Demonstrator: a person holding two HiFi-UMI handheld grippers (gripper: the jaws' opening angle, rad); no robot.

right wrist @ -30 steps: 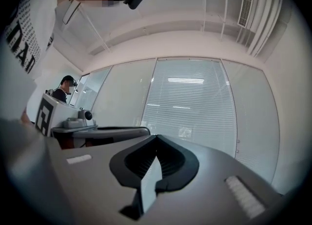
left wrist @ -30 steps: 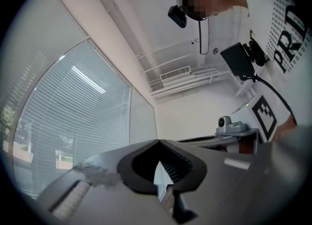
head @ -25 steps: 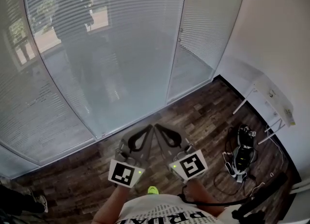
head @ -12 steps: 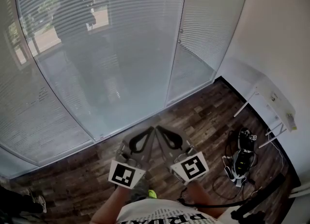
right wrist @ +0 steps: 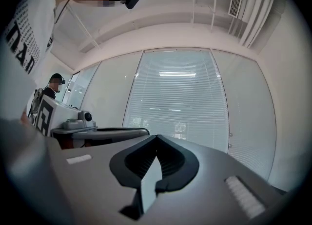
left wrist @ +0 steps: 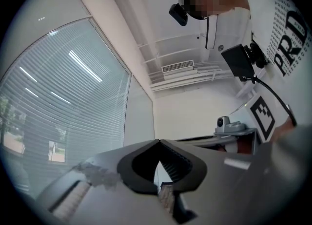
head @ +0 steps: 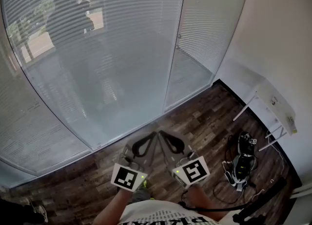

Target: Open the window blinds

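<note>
Closed white slatted blinds (head: 102,58) cover the tall glass wall ahead, with a narrower blind panel (head: 207,19) to their right. My left gripper (head: 155,133) and right gripper (head: 160,133) are held side by side, low over the wooden floor in front of the glass, and touch neither panel. Both are shut with nothing between their jaws. In the left gripper view the blinds (left wrist: 63,102) fill the left side beyond the left gripper's (left wrist: 158,141) meeting tips. The right gripper (right wrist: 156,136) faces the blinds (right wrist: 180,97) straight on.
A white folding table (head: 273,104) stands by the white wall at right. A dark device with tangled cables (head: 241,163) lies on the floor beside it. Two small knobs (head: 178,36) sit on the frame between panels. Another person (right wrist: 51,90) stands far left.
Both grippers have moved together with the person a short way across the floor along the glass wall. They stay side by side and shut.
</note>
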